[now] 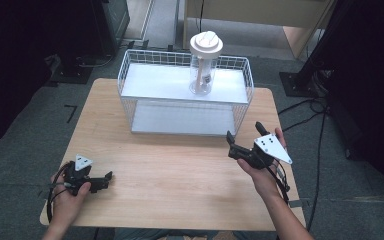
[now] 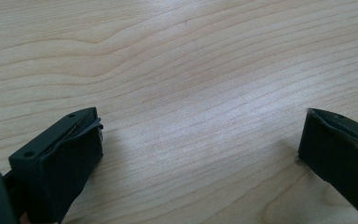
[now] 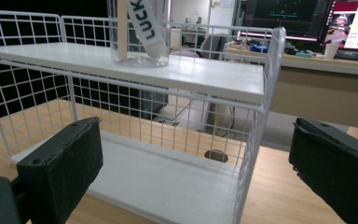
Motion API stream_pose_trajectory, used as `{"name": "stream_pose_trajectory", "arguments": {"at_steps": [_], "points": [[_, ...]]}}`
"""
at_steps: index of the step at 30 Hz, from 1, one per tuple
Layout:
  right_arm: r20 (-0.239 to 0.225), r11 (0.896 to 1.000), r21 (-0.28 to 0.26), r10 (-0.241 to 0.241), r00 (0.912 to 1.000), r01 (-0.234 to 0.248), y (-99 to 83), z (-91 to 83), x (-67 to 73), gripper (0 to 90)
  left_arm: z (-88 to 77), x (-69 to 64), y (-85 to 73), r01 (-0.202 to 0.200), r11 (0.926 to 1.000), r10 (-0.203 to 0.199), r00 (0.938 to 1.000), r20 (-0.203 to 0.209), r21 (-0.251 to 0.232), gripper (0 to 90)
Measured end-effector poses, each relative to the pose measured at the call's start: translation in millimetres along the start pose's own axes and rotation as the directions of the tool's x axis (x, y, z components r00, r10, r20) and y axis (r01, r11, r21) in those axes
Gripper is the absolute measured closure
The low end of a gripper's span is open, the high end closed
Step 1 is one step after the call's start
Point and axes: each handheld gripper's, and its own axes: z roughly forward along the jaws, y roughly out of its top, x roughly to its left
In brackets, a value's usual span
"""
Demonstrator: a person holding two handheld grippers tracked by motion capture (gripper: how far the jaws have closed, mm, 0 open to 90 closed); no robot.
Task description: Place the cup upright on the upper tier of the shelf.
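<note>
Currently: clear lidded jar (image 1: 203, 64) stood on wire rack's (image 1: 240, 107) upper shelf, far tabletop edge. Right gripper (image 1: 243, 141) near rack, left gripper (image 1: 99, 181) at near-left corner; both jaws apart, nothing held. Grasp judged not yet begun.

Office or lab space: grey carpet floor (image 1: 25, 120), lit monitors (image 3: 303, 18) on a far desk (image 3: 326, 65), office chair (image 3: 212, 44), cables (image 1: 305, 107), black stands.
</note>
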Motion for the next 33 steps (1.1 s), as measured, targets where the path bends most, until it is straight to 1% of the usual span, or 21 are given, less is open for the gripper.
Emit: {"name": "stream_pose_trajectory", "arguments": {"at_steps": [1,2,3,4,5,7,10,14,15,17,19,21,23,24,26,28,29,31,33], "points": [[0.000,1.000,0.000,0.000,1.0000,0.000,0.0,0.0,0.0,3.0,0.0,0.0,0.0,0.000,1.0000,0.000,1.0000,0.000,0.000,0.0],[-0.001,1.000,0.004,0.000,1.0000,0.000,-2.6,-2.1,-1.5,3.0,0.0,0.0,0.0,0.000,1.0000,0.000,1.0000,0.000,0.000,0.0],[0.008,1.000,0.014,-0.004,1.0000,0.004,-8.3,-6.2,-4.5,3.0,0.0,0.0,0.0,0.000,1.0000,0.000,1.0000,0.000,0.000,0.0],[0.008,1.000,0.014,-0.004,1.0000,0.004,-8.3,-6.2,-4.5,3.0,0.0,0.0,0.0,0.000,1.0000,0.000,1.0000,0.000,0.000,0.0],[0.015,1.000,0.025,-0.005,0.9999,0.005,-14.4,-10.2,-8.2,3.0,0.0,0.0,0.0,0.000,1.0000,0.000,1.0000,0.000,0.000,0.0],[0.026,0.999,0.037,0.000,0.9997,-0.001,-20.3,-14.1,-12.8,3.0,0.0,0.0,0.0,0.000,1.0000,0.000,1.0000,0.000,0.000,0.0],[0.029,0.998,0.056,0.009,0.9995,-0.011,-29.5,-21.8,-20.1,3.0,0.0,0.0,0.0,0.000,1.0000,0.000,1.0000,0.000,0.000,0.0],[0.045,0.996,0.083,0.004,0.9990,-0.008,-42.0,-32.4,-29.4,3.0,0.3,-0.1,0.4,0.001,1.0000,-0.001,1.0000,-0.004,0.002,0.0],[0.045,0.996,0.083,0.004,0.9990,-0.008,-42.0,-32.4,-29.4,3.0,0.3,-0.1,0.4,0.001,1.0000,-0.001,1.0000,-0.004,0.002,0.0],[0.056,0.995,0.100,0.021,0.9982,-0.026,-50.7,-39.6,-36.1,3.0,0.4,-0.1,0.5,0.001,1.0000,-0.001,1.0000,-0.005,0.002,0.0],[0.067,0.993,0.117,0.023,0.9975,-0.031,-57.5,-43.5,-39.4,3.0,0.4,-0.1,0.5,0.001,1.0000,-0.001,1.0000,-0.004,0.002,0.0],[0.085,0.988,0.152,0.006,0.9963,-0.019,-65.0,-45.1,-41.5,3.0,0.4,-0.1,0.5,0.001,1.0000,-0.001,1.0000,-0.004,0.002,0.0],[0.115,0.979,0.202,-0.036,0.9927,0.012,-72.5,-46.1,-42.4,3.0,0.4,-0.1,0.5,0.001,1.0000,-0.001,1.0000,-0.004,0.002,0.0],[0.115,0.977,0.212,-0.052,0.9920,0.027,-75.8,-47.4,-43.6,2.9,0.4,-0.1,0.5,0.001,1.0000,-0.001,1.0000,-0.004,0.002,0.0],[0.093,0.974,0.225,-0.043,0.9948,0.022,-81.6,-51.7,-45.7,2.6,0.4,-0.1,0.5,0.001,1.0000,-0.001,1.0000,-0.005,0.002,0.0],[0.091,0.973,0.230,-0.048,0.9947,0.026,-83.5,-52.9,-46.3,2.5,0.4,-0.1,0.5,0.001,1.0000,-0.001,1.0000,-0.004,0.002,0.0],[0.087,0.970,0.241,-0.051,0.9949,0.028,-89.7,-56.9,-47.6,2.5,0.4,-0.1,0.5,0.001,1.0000,-0.001,1.0000,-0.005,0.002,0.0],[0.084,0.966,0.257,-0.049,0.9953,0.026,-94.3,-59.7,-49.7,2.5,0.4,-0.1,0.5,0.001,1.0000,-0.001,1.0000,-0.005,0.002,0.0],[0.079,0.958,0.283,-0.064,0.9948,0.040,-100.1,-63.6,-53.0,2.5,0.4,-0.1,0.5,0.001,1.0000,-0.001,1.0000,-0.004,0.002,0.0]]}}
